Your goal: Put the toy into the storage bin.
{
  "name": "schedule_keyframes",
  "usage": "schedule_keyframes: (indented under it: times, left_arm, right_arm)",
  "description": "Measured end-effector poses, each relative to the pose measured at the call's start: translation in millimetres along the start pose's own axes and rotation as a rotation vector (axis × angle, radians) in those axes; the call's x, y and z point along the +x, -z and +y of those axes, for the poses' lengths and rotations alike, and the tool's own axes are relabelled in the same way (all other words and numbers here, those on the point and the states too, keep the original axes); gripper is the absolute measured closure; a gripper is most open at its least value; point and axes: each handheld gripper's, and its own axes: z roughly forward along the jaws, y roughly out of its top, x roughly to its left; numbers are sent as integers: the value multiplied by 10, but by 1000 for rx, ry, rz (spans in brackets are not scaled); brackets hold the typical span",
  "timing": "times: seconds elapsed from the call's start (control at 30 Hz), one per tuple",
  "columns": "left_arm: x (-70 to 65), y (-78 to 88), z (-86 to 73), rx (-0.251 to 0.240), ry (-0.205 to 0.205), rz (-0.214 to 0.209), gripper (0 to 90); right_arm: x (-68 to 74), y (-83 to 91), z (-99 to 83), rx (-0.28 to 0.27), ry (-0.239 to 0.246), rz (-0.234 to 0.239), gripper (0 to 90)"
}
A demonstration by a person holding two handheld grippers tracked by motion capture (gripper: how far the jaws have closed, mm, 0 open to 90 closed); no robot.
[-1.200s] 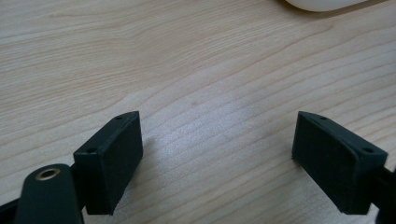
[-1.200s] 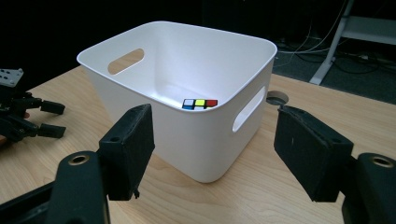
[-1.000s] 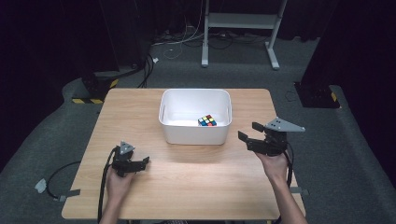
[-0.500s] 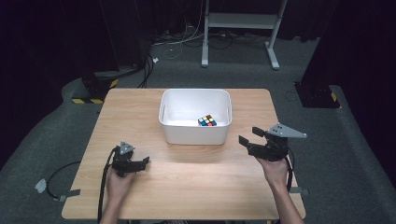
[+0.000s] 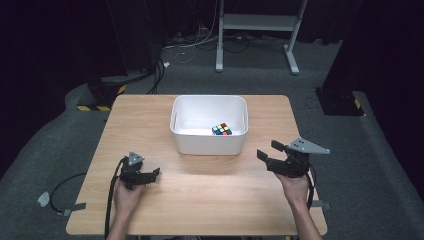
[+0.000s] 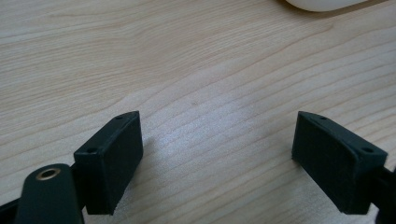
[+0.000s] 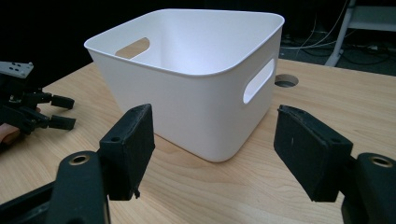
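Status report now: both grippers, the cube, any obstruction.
Left gripper open, empty, low over the table. Right gripper open, empty, facing the white bin. Cube in the bin, untouched. Nothing between the grippers and the bin.

White bin [image 7: 196,88] between parted jaws, seemingly untouched

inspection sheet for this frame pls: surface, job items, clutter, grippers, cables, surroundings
Surface: wooden table, bare around the bin.
Job's things: white bin mid-table, upright; cube inside, near its front right.
Clutter: nothing seen.
Grippers: left gripper low on the table, jaws open, nothing between; right gripper right of the bin, jaws open, nothing between.
Cables: one trails from each gripper; more on the floor behind.
Surroundings: grey carpet, white stand, dark curtains.
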Motion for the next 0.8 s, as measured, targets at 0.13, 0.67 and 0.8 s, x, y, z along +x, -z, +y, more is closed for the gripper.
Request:
schedule_keyframes:
  times: [0.13,0.67,0.8]
  left_arm:
    - [-1,1,0,0,-1,2,166]
    - [-2,1,-1,1,0,2,166]
    - [-3,1,-2,0,1,3,166]
  right_arm:
    - [-6,13,-24,-4,-6,2,292]
    - [-8,-12,-178,19,-16,-3,299]
    - [-6,-13,-211,24,-13,-7,300]
